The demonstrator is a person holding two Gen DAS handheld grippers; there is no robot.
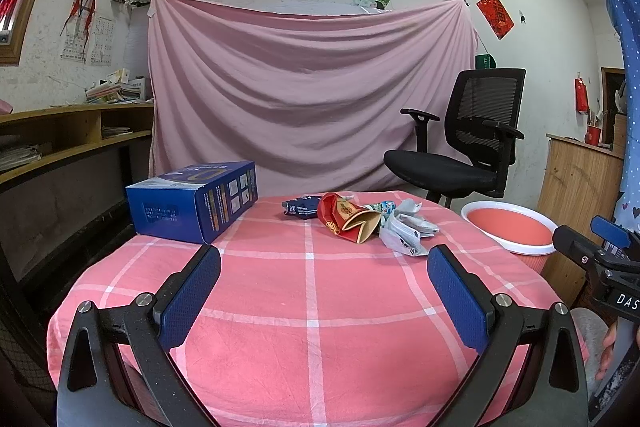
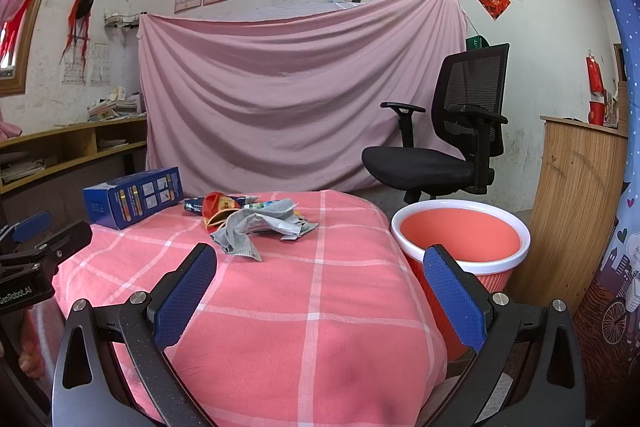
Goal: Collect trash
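Observation:
A small heap of trash lies at the far side of the pink checked table (image 1: 312,291): a red and gold paper packet (image 1: 350,221), a crumpled grey wrapper (image 1: 406,229) and a dark blue wrapper (image 1: 300,207). The right wrist view shows the grey wrapper (image 2: 256,227) in front of the red packet (image 2: 216,205). A pink bin with a white rim (image 2: 460,239) stands on the floor right of the table. My left gripper (image 1: 324,259) hangs open over the table, short of the heap. My right gripper (image 2: 320,259) is open too, over the table's right edge, nothing held.
A blue carton (image 1: 196,201) sits at the table's far left corner (image 2: 132,195). A black office chair (image 1: 460,147) stands behind the table and the bin (image 1: 512,227). A wooden cabinet (image 2: 576,195) is at the right, shelves (image 1: 60,143) at the left.

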